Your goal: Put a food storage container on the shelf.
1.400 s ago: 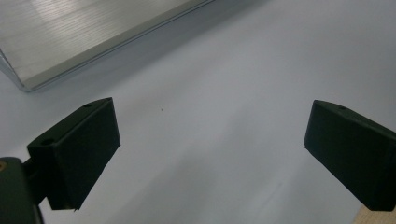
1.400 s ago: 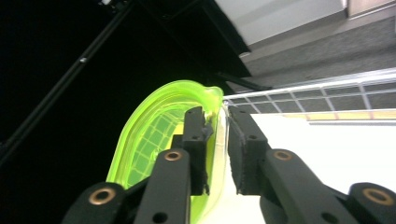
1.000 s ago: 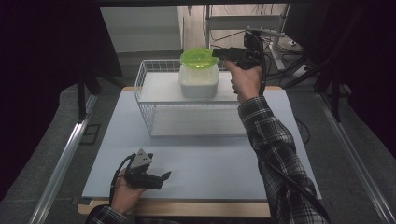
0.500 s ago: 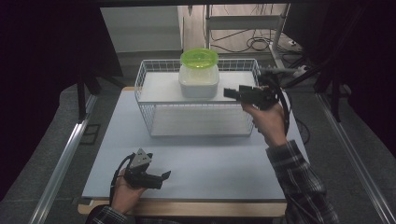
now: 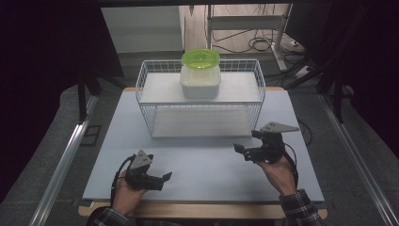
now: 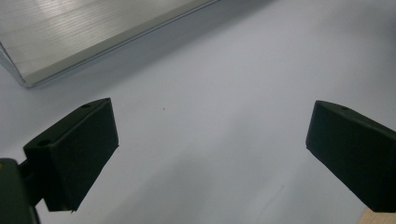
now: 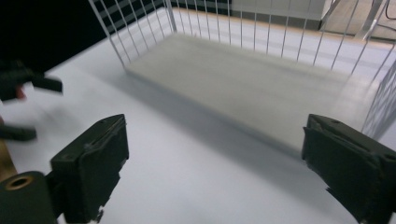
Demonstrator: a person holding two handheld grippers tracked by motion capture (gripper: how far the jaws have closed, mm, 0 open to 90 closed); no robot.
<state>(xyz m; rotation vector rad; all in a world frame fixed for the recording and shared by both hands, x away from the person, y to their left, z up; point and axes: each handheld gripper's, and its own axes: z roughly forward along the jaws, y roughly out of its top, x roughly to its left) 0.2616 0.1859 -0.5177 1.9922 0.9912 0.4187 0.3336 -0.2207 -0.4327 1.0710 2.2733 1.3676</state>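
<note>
— Two grippers, seen from the high view: how do they sit?

— Both are low over the pale desk (image 5: 207, 160), near its front edge, each in one hand coming up from the bottom. The left gripper (image 5: 162, 179) points right, its jaws spread with nothing between them. The right gripper (image 5: 243, 153) points left, a grey three-cornered plate on top, jaws likewise apart and empty. They are well apart from each other.

— And the things, counted?

— One white wire basket (image 5: 146, 106) stands at the far middle of the desk, with two flat shelves inside, one above the other. One white container (image 5: 200, 80) with one green lid (image 5: 200, 58) sits on the upper shelf, well away from both grippers.

— The left gripper view?

— Two black jaws rise wide apart over bare desk; one corner of the basket's lower shelf (image 6: 93, 32) shows at upper left, clear of the jaws.

— The right gripper view?

— Again two black jaws held wide, nothing pinched. Ahead lies the lower shelf (image 7: 243, 84) behind the white wires. At far left, blurred, is the left gripper (image 7: 28, 107).
</note>
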